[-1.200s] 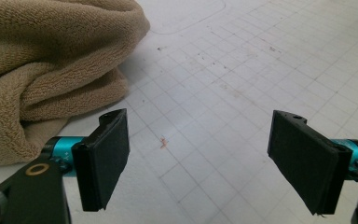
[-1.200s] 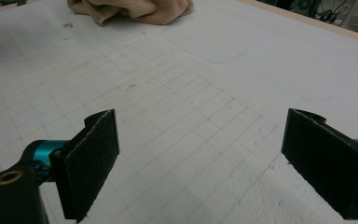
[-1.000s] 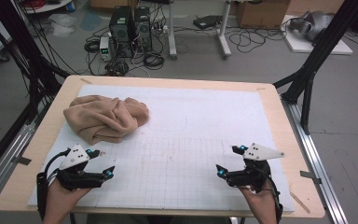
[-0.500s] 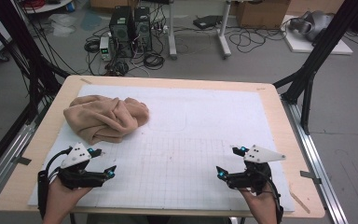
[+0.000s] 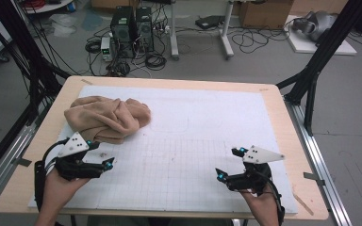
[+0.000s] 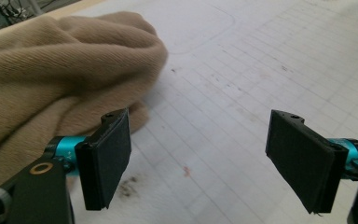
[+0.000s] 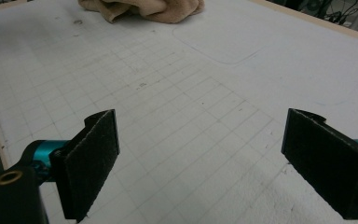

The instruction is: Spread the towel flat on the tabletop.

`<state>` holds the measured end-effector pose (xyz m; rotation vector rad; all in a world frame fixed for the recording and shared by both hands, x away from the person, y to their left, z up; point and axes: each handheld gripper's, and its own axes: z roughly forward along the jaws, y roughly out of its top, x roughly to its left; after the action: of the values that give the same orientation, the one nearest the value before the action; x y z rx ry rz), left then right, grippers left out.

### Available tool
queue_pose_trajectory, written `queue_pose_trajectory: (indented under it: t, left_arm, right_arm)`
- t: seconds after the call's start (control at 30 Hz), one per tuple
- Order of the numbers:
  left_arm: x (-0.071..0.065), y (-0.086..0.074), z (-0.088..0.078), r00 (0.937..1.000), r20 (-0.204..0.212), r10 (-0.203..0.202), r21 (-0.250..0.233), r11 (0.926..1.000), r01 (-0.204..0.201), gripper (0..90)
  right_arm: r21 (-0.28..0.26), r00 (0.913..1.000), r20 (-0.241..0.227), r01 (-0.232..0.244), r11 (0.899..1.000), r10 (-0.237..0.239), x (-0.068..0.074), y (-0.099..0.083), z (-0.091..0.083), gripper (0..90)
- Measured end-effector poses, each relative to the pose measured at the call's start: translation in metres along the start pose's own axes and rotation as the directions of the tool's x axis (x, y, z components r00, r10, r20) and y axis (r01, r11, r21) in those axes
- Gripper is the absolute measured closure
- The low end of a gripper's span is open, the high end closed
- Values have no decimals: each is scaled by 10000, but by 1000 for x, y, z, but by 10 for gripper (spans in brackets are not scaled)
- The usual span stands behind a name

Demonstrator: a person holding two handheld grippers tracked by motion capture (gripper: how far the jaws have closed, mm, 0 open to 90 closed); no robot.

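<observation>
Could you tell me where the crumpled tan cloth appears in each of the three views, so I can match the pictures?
High view: the tan cloth lies at the table's far left, just beyond the left gripper.
Left gripper view: it takes up the upper left, behind the left jaw.
Right gripper view: it sits at the top edge, left of centre, far off.
Shared landmark: the rounded outline drawn on the white grid mat, beside the cloth.

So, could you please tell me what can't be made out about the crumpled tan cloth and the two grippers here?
- Crumpled tan cloth: its kind and underside, hidden by its own folds in the high view.
- Cloth, left gripper view: cut off by the left edge.
- Cloth, right gripper view: cut off by the top edge.
</observation>
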<state>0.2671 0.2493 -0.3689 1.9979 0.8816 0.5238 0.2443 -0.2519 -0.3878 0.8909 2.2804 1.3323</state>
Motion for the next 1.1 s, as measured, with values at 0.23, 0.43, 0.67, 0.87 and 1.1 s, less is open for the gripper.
queue_pose_trajectory:
  t: [0.23, 0.43, 0.67, 0.87, 1.1]
  left_arm:
    - [26, 24, 3, 9994, -344, -43, -188, 9998, 37, 230]
    - [48, 36, 14, 9965, -818, -187, -204, 9996, 171, 229]
    - [77, 36, 37, 9896, -1085, -940, 93, 9954, 955, 245]
    - [95, 26, 59, 9783, -1552, -1376, 900, 9842, 1527, 248]
    - [99, 17, 82, 9752, -1856, -1208, 1808, 9713, 1548, 311]
  right_arm:
    - [-42, 10000, 27, 18, 10000, -18, -1, 2, -1, 101]
    - [-19, 10000, 11, 92, 10000, -92, -1, 3, -1, 101]
    - [-7, 10000, -24, 76, 10000, -76, -2, 3, 0, 101]
    - [-35, 10000, -55, 49, 10000, -49, -1, 4, -1, 101]
    - [-84, 10000, -48, -18, 10000, 17, -4, 2, -2, 101]
